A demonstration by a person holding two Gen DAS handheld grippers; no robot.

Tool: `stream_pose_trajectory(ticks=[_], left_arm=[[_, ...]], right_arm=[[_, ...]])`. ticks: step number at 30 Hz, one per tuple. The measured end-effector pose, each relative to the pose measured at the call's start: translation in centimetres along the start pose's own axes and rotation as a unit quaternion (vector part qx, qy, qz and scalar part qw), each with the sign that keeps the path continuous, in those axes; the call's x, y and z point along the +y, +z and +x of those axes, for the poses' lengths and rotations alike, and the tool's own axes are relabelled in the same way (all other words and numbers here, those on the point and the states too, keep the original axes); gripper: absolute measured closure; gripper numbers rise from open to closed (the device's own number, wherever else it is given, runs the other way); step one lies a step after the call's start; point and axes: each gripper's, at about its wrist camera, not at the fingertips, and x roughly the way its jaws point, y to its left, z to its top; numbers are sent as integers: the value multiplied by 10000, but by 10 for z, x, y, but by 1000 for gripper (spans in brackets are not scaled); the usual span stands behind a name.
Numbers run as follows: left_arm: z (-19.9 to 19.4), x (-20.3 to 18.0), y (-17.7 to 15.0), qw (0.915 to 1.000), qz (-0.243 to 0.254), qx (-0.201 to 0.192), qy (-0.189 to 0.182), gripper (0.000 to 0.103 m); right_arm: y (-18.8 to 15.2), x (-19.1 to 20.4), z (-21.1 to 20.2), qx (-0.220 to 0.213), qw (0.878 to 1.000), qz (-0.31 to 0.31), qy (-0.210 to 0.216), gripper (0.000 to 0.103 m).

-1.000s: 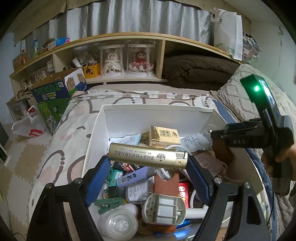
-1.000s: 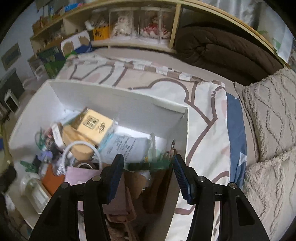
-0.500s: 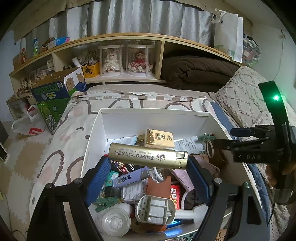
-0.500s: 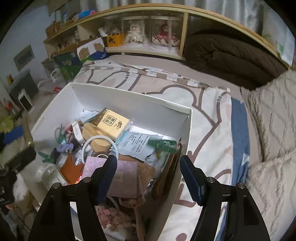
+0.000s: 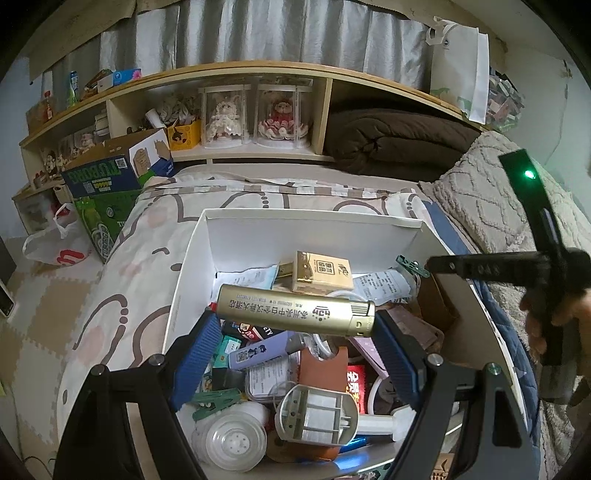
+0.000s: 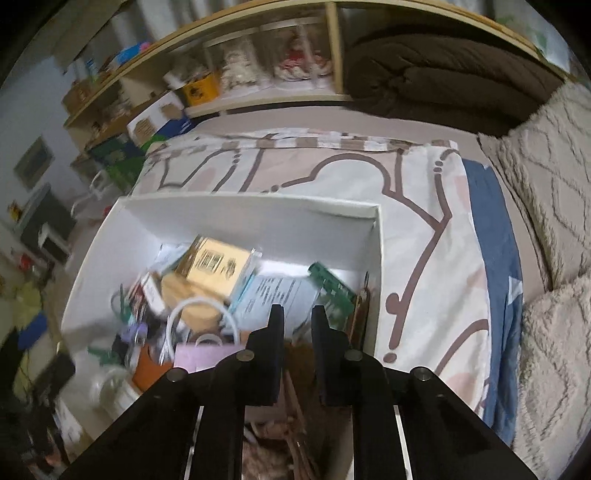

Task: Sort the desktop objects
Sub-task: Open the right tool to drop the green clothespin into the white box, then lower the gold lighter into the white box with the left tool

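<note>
Gold tube (image 5: pixel 295 310) sits crosswise, pinched in the left gripper (image 5: pixel 291 343) above the cluttered white box (image 5: pixel 314 229) on the bed; the right gripper (image 6: pixel 297 317) is pressed together, empty, over the box's right side.

A home bedroom: a bed under a cartoon-print duvet (image 5: pixel 155 258), knitted cream pillows (image 6: pixel 550 206), a wooden headboard shelf (image 5: pixel 236 70) holding dolls in clear cases (image 5: pixel 225 118), grey curtains (image 5: pixel 280 33).

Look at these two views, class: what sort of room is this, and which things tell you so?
Most likely a bedroom: a white box of odds and ends sits on a patterned bedspread, with a folded brown duvet in the headboard shelf and doll cases beside it.
</note>
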Motion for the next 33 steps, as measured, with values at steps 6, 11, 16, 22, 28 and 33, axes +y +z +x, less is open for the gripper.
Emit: stream_pose_trajectory(ticks=[6,11,16,22,28,33], left_arm=[[3,4,-1,10000,-1,0,-39,20],[4,5,-1,10000,31,13,-37,20],[4,2,-1,9999,107,-31,-26,20],[-1,0,0,9999,119,-86,-22,20],[-7,1,3,9998,132,-165,-10,20],[-5,8,4,9999,17,-104,-32,20]], right_arm=[[15,-3,26,97,9995,197,-242,93],[14,-6,45,261,9977,267,-565,94],[7,10,46,678,9947,-104,-764,93],[6,11,28,538,9959,-93,-717,93],[10,22,23,402,9935,-450,-968,94],[4,27,20,376,9943,-544,-835,94]])
